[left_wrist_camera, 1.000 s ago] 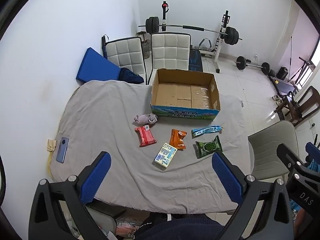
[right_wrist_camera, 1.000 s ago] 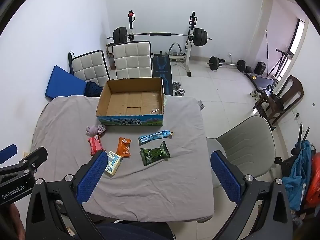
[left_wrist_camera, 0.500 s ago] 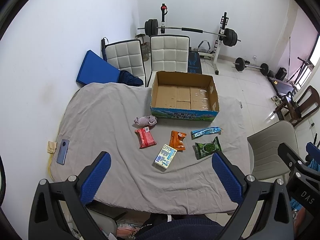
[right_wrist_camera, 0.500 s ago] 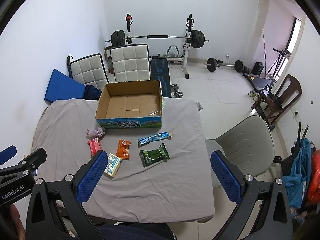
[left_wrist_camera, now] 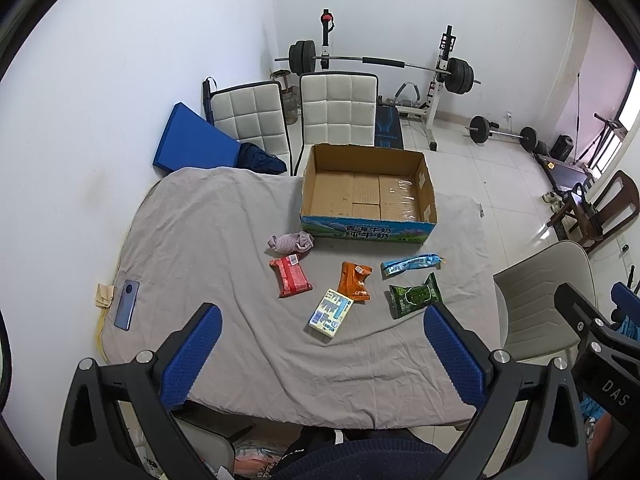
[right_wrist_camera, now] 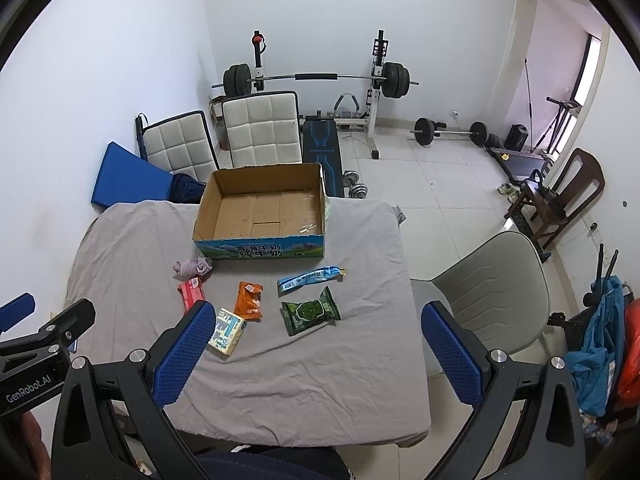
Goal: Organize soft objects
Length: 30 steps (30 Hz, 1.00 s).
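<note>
On the grey-covered table [left_wrist_camera: 208,240] stands an open, empty cardboard box [left_wrist_camera: 366,196] [right_wrist_camera: 262,210]. In front of it lie a crumpled purple cloth [left_wrist_camera: 291,242] [right_wrist_camera: 193,267], a red packet [left_wrist_camera: 290,277] [right_wrist_camera: 191,295], an orange packet [left_wrist_camera: 354,281] [right_wrist_camera: 249,300], a white-blue pack [left_wrist_camera: 331,313] [right_wrist_camera: 227,333], a light blue sachet [left_wrist_camera: 411,264] [right_wrist_camera: 310,278] and a green wipes pack [left_wrist_camera: 415,295] [right_wrist_camera: 310,311]. My left gripper [left_wrist_camera: 320,356] is open and empty, high above the table's near edge. My right gripper [right_wrist_camera: 316,354] is open and empty too.
A phone [left_wrist_camera: 127,309] lies at the table's left edge. A grey chair [right_wrist_camera: 488,292] stands right of the table. Two white padded chairs [left_wrist_camera: 336,108] and a blue mat [left_wrist_camera: 192,144] are behind it. A barbell rack [right_wrist_camera: 316,80] stands at the far wall.
Both views have pulled back and up slightly from the table. Nothing on the table moved. Both grippers stay open.
</note>
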{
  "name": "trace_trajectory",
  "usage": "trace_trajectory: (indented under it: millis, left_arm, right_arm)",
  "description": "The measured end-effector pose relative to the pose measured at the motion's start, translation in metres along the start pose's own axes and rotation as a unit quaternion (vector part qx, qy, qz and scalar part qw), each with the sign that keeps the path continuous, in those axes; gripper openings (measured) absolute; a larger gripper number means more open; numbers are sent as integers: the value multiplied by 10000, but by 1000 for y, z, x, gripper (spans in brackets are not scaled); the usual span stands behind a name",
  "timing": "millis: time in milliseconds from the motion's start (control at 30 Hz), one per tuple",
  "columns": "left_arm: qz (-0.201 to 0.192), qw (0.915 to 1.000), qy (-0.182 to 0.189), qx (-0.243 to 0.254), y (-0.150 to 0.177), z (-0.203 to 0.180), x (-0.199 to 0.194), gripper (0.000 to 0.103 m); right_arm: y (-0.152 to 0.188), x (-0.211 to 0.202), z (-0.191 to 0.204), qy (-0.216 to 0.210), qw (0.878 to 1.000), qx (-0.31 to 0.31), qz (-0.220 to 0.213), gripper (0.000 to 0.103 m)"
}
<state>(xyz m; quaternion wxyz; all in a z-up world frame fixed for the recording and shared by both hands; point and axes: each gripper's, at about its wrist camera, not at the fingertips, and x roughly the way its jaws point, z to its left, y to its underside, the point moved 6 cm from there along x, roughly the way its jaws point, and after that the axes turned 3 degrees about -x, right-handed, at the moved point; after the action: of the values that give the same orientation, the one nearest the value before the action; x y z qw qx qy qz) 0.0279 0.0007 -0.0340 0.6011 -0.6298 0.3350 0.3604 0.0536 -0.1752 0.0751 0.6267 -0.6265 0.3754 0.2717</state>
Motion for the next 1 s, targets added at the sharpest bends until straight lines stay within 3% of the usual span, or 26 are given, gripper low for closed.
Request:
trace_trajectory:
  millis: [1000]
  left_arm:
    - [-46, 10000, 5, 26, -10, -9, -10, 103]
  right_arm:
    - [-1, -7, -9, -3, 10000, 10, -52, 103]
